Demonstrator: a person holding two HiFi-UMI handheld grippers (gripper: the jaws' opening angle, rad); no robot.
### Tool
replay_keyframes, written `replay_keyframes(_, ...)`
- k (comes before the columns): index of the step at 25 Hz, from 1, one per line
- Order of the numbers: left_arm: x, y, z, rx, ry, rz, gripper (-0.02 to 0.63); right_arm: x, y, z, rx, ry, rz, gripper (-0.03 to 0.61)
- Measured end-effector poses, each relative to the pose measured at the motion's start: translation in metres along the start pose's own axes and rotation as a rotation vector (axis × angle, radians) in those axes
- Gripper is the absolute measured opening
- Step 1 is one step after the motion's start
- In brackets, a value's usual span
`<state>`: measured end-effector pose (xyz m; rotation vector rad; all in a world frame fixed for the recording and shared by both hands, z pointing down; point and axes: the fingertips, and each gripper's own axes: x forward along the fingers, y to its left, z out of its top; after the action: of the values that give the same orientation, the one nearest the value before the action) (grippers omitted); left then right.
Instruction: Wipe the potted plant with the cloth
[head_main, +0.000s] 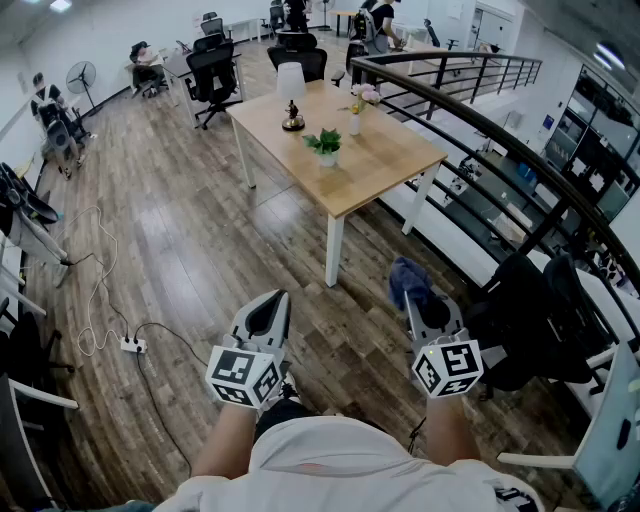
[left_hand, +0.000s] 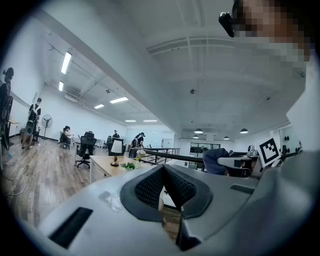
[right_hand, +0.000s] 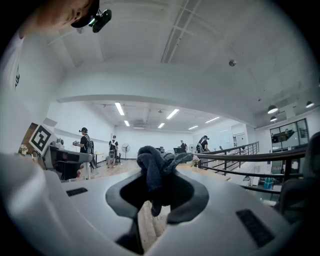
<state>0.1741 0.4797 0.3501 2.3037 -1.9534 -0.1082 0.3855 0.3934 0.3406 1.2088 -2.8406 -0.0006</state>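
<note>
A small potted plant (head_main: 325, 146) in a white pot stands on the wooden table (head_main: 380, 160) well ahead of me; in the left gripper view the potted plant (left_hand: 130, 165) shows small and far off. My right gripper (head_main: 413, 290) is shut on a dark blue cloth (head_main: 408, 279), which bunches up out of the jaws; in the right gripper view the cloth (right_hand: 155, 172) fills the space between them. My left gripper (head_main: 272, 307) is shut with nothing in it, and in its own view the left gripper (left_hand: 163, 187) has its pads together. Both grippers are held level, far short of the table.
On the table also stand a white-shaded lamp (head_main: 291, 92) and a vase of flowers (head_main: 357, 108). A black railing (head_main: 500, 140) runs along the right. Office chairs (head_main: 212, 72) stand behind the table. A cable and power strip (head_main: 131, 345) lie on the wooden floor at left.
</note>
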Motion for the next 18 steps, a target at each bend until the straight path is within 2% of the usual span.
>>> replay_keyframes(14,0.0038,-0.0014,-0.0016,-0.006,0.006,-0.007,0.015,0.0021,-0.0006,-0.0064,0.009,0.02,0.004,0.134)
replay_keyframes(18,0.0038,0.0006,-0.0055,-0.006,0.013,-0.008,0.015,0.0039,-0.0005,-0.0079,0.056,0.005,0.018,0.137)
